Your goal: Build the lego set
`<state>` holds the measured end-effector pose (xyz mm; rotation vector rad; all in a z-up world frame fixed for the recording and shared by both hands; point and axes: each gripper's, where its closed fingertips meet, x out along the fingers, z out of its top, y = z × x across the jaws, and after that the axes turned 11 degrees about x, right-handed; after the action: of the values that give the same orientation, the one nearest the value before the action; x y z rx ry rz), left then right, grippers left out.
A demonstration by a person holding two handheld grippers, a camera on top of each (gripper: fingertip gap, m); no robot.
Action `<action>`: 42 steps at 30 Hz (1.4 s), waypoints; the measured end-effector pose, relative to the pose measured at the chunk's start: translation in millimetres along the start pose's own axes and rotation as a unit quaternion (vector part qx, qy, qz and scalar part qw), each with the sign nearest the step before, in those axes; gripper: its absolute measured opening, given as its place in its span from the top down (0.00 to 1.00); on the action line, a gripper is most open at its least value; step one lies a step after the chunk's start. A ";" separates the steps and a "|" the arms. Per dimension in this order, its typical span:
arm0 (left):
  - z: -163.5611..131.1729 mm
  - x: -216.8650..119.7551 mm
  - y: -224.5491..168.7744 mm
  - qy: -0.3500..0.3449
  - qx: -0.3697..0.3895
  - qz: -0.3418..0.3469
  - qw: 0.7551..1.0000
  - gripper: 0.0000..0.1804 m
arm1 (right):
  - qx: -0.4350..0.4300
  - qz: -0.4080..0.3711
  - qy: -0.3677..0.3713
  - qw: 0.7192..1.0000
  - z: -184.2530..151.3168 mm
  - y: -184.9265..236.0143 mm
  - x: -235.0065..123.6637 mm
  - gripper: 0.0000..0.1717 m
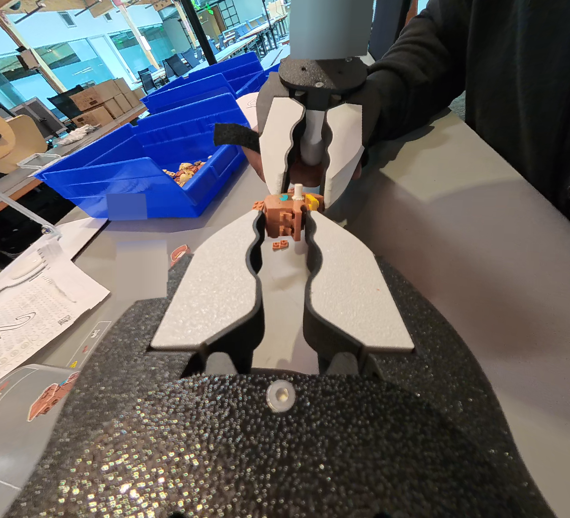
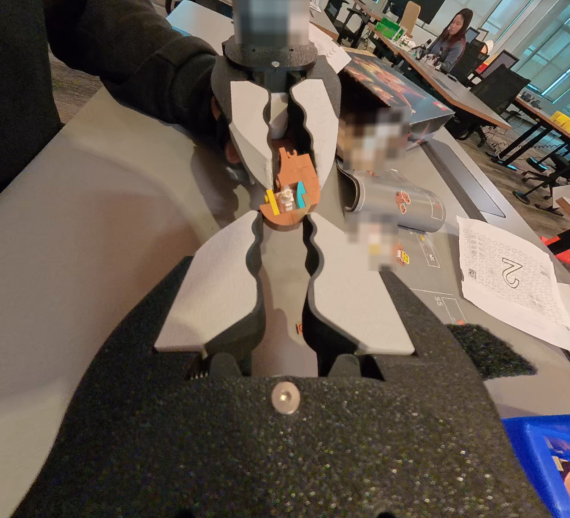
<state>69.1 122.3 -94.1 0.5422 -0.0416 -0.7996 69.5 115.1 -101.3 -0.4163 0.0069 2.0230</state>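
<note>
Both tongs, left and right, clench opposite ends of 1 brown brick model above the grey bench; a blue bin stands near.

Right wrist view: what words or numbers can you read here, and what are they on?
I don't copy out writing; here is where it stands.
White paper sheet: one big printed mark, the tiny print too small to read.
Curled grey booklet: small marks, too small to read.
Dark box: lettering blurred.
Brown brick model: none.
</note>
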 end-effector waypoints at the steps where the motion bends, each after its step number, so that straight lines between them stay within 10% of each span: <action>1: -0.3 0.2 -0.3 0.000 0.000 -0.001 1.000 0.87 | -0.002 0.000 0.000 1.000 0.0 0.3 -0.1 0.85; 30: 10.8 -3.7 23.0 -0.064 -0.106 0.035 0.992 0.87 | 0.063 -0.045 -0.037 0.996 7.2 -19.0 -2.2 0.86; 36: 9.0 -5.1 41.8 -0.092 -0.245 0.056 0.964 0.87 | 0.006 -0.107 -0.042 0.993 6.3 -30.9 -4.7 0.84; 42: -0.2 3.2 45.8 -0.120 -0.462 0.028 0.878 0.87 | -0.182 -0.225 -0.034 0.957 6.2 -48.7 -11.5 0.84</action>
<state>102.1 146.2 -72.9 -0.4689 0.0956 -0.7287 114.5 129.4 -83.7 -0.5248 -0.4698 1.5811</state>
